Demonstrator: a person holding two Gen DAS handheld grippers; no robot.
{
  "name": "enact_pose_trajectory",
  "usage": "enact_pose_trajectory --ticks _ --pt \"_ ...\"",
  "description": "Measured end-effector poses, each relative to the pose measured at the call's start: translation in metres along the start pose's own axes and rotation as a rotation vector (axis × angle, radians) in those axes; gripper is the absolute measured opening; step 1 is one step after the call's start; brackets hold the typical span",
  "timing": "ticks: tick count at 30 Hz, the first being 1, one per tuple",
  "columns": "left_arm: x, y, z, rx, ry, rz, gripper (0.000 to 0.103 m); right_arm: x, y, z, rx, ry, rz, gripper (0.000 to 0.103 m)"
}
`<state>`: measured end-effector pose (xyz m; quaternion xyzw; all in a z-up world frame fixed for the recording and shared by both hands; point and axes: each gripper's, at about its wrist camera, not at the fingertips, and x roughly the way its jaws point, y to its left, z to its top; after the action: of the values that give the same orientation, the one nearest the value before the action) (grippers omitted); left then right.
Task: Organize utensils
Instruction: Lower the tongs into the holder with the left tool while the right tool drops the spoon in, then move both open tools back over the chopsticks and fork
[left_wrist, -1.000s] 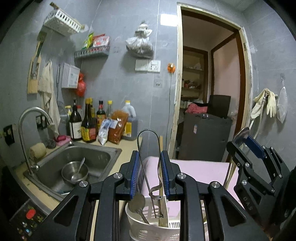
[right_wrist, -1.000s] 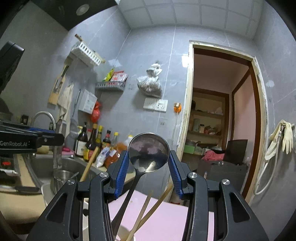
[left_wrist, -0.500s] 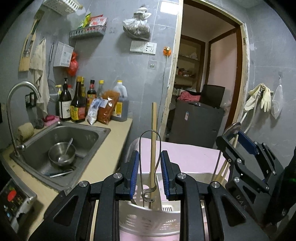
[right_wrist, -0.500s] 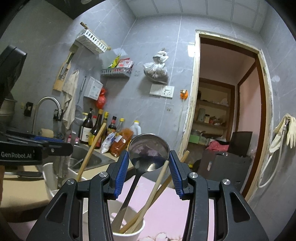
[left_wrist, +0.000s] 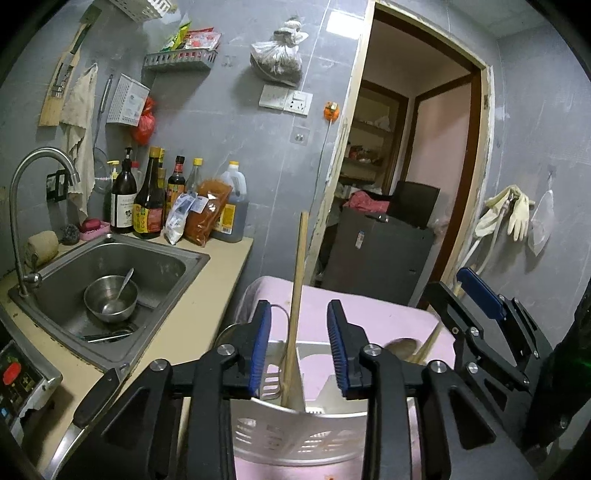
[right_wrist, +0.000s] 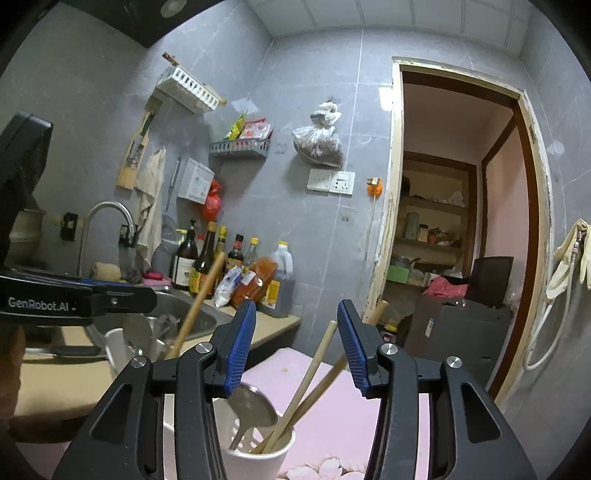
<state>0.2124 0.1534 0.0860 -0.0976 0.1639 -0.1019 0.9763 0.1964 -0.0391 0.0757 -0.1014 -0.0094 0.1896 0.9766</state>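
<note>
My left gripper (left_wrist: 298, 347) is open above a white slotted utensil basket (left_wrist: 295, 432). A wooden stick (left_wrist: 297, 295) and a wire utensil (left_wrist: 282, 332) stand in the basket between the jaws, untouched. My right gripper (right_wrist: 295, 350) is open above a white cup (right_wrist: 255, 458). The cup holds a metal spoon (right_wrist: 253, 408) and two wooden chopsticks (right_wrist: 314, 384). The right gripper also shows in the left wrist view (left_wrist: 476, 306), with the spoon (left_wrist: 400, 347) below it. Both containers stand on a pink cloth (right_wrist: 332, 417).
A steel sink (left_wrist: 110, 280) with a bowl (left_wrist: 110, 299) and spoon lies to the left, under a tap (left_wrist: 37, 177). Sauce bottles (left_wrist: 147, 199) line the wall behind the beige counter (left_wrist: 207, 295). An open doorway (left_wrist: 413, 184) is at the right.
Both grippers have opened. The left let the wire utensil down into the basket; the right let the metal spoon drop into the cup. Both views sank lower.
</note>
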Motion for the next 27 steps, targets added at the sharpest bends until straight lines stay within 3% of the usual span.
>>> enact_pose_trajectory --ticks 4,7,15,20,27 --pt "-0.009 -0.006 0.003 -0.006 -0.031 -0.007 0.035 -0.014 -0.007 0.008 0.020 -0.025 0.004 0.053" --pt "-0.015 -0.015 0.005 0.001 -0.063 -0.007 0.048 -0.027 -0.019 0.017 0.035 -0.042 -0.005 0.058" --pt "-0.030 -0.050 0.000 0.021 -0.152 0.001 0.095 -0.065 -0.061 0.031 0.071 -0.059 -0.053 0.085" --pt "-0.039 -0.076 -0.008 0.025 -0.210 0.001 0.101 -0.089 -0.089 0.029 0.090 -0.042 -0.078 0.102" --pt "-0.037 -0.107 -0.023 0.037 -0.210 -0.013 0.101 -0.113 -0.122 0.013 0.090 0.004 -0.135 0.103"
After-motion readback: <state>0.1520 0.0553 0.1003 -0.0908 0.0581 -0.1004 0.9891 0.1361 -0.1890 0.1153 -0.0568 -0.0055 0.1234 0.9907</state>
